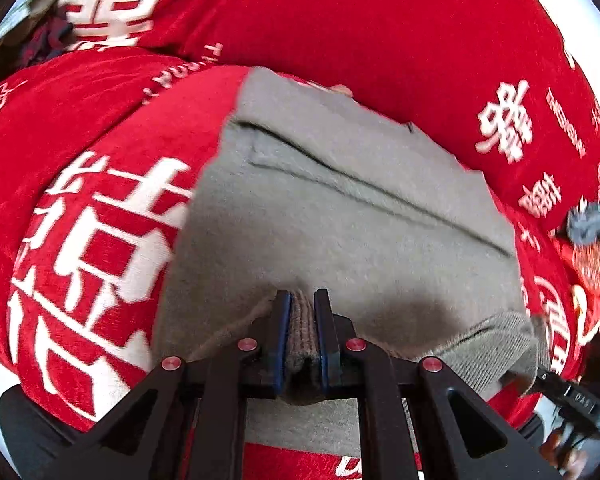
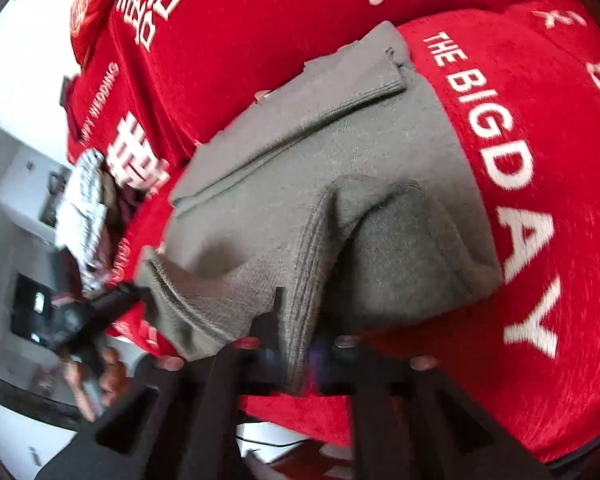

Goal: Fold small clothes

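Clamped between the blue pads of the left hand-held gripper [image 1: 303, 322] is the ribbed hem of the grey garment [image 1: 340, 208], and the right hand-held gripper [image 2: 300, 320] is clenched on another part of the same hem. The garment lies on the red printed cloth [image 1: 100, 120], partly folded (a sleeve is already across it). If one side is pulled faster, the fold may go crooked. The thick hem could also slip out, or the soft cloth underneath may bunch and drag along.

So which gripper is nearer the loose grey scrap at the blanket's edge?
Right. The right gripper grips the grey garment's hem on the scrap's side; the left gripper grips farther away.
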`<act>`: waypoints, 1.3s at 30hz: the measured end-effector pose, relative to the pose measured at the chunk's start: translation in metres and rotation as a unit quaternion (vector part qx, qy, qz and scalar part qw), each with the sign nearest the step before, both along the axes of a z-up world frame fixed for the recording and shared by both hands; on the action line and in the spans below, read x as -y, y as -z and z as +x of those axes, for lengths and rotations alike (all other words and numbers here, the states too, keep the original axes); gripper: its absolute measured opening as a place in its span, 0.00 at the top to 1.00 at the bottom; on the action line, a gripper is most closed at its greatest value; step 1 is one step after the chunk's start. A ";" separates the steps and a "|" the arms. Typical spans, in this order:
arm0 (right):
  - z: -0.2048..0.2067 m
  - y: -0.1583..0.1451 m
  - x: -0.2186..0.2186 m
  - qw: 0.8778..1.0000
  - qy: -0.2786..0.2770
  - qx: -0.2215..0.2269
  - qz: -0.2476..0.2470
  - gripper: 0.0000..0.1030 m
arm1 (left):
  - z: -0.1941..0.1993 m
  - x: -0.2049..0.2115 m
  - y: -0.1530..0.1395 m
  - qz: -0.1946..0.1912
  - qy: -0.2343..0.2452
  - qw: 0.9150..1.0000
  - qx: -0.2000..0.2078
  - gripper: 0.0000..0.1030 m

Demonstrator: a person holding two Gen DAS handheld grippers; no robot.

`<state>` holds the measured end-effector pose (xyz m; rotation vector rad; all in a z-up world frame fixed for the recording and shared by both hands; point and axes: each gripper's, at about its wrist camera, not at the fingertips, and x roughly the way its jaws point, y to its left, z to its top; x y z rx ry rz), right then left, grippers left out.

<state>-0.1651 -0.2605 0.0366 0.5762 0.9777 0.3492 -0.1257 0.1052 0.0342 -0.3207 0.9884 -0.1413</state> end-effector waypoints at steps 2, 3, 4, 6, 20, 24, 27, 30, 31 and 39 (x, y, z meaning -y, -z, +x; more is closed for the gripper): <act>-0.007 -0.013 0.013 0.999 0.028 0.040 0.023 0.93 | -0.003 -0.015 -0.009 -0.010 -0.031 0.999 0.015 0.91; -0.010 -0.020 0.020 0.997 0.045 0.057 0.031 0.93 | -0.003 -0.020 -0.012 -0.013 -0.043 0.999 0.022 0.91; -0.010 -0.026 0.025 0.996 0.058 0.070 0.024 0.93 | -0.003 -0.027 -0.015 -0.015 -0.058 0.998 0.029 0.91; -0.003 -0.026 0.024 0.996 0.060 0.060 -0.009 0.93 | -0.001 -0.031 -0.014 -0.003 -0.073 0.997 0.029 0.91; 0.012 -0.009 0.016 0.998 0.035 0.041 -0.037 0.93 | -0.022 -0.033 -0.013 -0.018 0.036 0.997 0.064 0.01; 0.011 -0.007 0.018 0.998 0.030 0.040 -0.039 0.93 | -0.020 -0.020 -0.016 0.024 0.084 0.993 0.083 0.01; 0.013 -0.004 0.017 0.998 0.028 0.037 -0.042 0.93 | -0.007 -0.005 -0.006 0.049 0.125 0.989 0.066 0.01; 0.014 -0.005 0.015 0.998 0.020 0.037 -0.052 0.93 | 0.000 0.015 0.001 0.100 0.175 0.976 0.077 0.01; 0.015 -0.005 0.013 0.998 0.018 0.037 -0.056 0.93 | 0.001 0.022 0.002 0.111 0.196 0.971 0.079 0.01; 0.023 -0.012 0.010 0.997 0.003 0.034 -0.068 0.93 | 0.004 0.049 0.008 0.127 0.285 0.947 0.072 0.78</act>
